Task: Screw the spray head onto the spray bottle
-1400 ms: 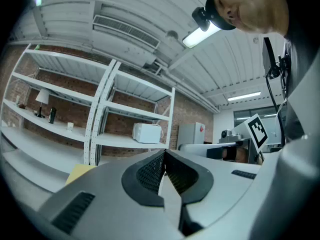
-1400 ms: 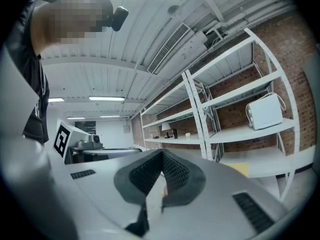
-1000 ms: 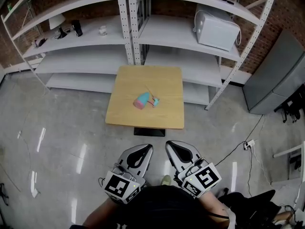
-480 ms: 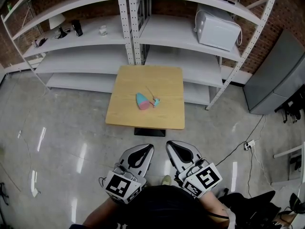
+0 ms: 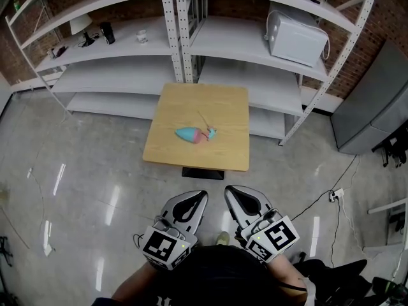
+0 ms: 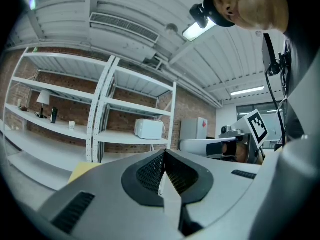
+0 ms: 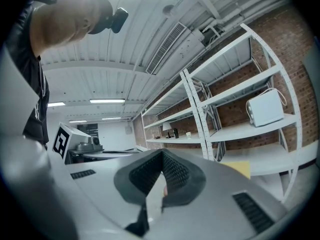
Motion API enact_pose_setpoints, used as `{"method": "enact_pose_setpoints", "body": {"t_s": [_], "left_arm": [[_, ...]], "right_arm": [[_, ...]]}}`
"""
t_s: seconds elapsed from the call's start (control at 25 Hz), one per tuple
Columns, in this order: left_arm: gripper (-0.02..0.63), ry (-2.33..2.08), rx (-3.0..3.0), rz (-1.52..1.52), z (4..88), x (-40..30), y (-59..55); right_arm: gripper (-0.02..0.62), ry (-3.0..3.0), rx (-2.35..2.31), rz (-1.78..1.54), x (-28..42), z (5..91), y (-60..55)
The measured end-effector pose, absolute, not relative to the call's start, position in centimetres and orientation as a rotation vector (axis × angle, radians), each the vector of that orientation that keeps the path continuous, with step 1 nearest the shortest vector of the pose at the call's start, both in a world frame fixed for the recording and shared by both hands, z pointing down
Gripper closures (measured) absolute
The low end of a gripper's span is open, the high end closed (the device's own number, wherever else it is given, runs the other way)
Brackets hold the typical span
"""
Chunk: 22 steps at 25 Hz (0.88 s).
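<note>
We've not started: left gripper, right gripper clenched empty; next, reach teal-and-pink plastic spray bottle and small teal spray head.

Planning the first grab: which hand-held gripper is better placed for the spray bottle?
Left, marginally: the spray bottle lies straight ahead of the left hand-held gripper, the spray head toward the right hand-held gripper. Both are shut, empty, well short of the table.

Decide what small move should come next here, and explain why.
Probably step toward the table, bringing both grippers nearer. The spray bottle and spray head lie side by side on it, well ahead of the left gripper and right gripper, whose jaws are shut and empty.
</note>
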<state>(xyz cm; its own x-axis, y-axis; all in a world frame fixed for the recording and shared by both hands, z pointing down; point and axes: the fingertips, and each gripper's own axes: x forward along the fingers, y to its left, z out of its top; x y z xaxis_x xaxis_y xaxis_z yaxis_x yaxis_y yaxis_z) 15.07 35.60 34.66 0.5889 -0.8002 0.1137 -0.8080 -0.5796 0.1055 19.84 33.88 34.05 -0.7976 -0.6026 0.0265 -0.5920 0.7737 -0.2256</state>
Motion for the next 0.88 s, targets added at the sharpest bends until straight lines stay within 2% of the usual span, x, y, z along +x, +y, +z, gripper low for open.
{"method": "enact_pose_setpoints", "body": {"t_s": [0.88], "left_arm": [[0.601, -1.445, 2.598, 0.097, 36.9, 19.5, 33.9]], "right_arm": [[0.588, 2.902, -0.814, -0.403, 24.1, 35.7, 32.2]]}}
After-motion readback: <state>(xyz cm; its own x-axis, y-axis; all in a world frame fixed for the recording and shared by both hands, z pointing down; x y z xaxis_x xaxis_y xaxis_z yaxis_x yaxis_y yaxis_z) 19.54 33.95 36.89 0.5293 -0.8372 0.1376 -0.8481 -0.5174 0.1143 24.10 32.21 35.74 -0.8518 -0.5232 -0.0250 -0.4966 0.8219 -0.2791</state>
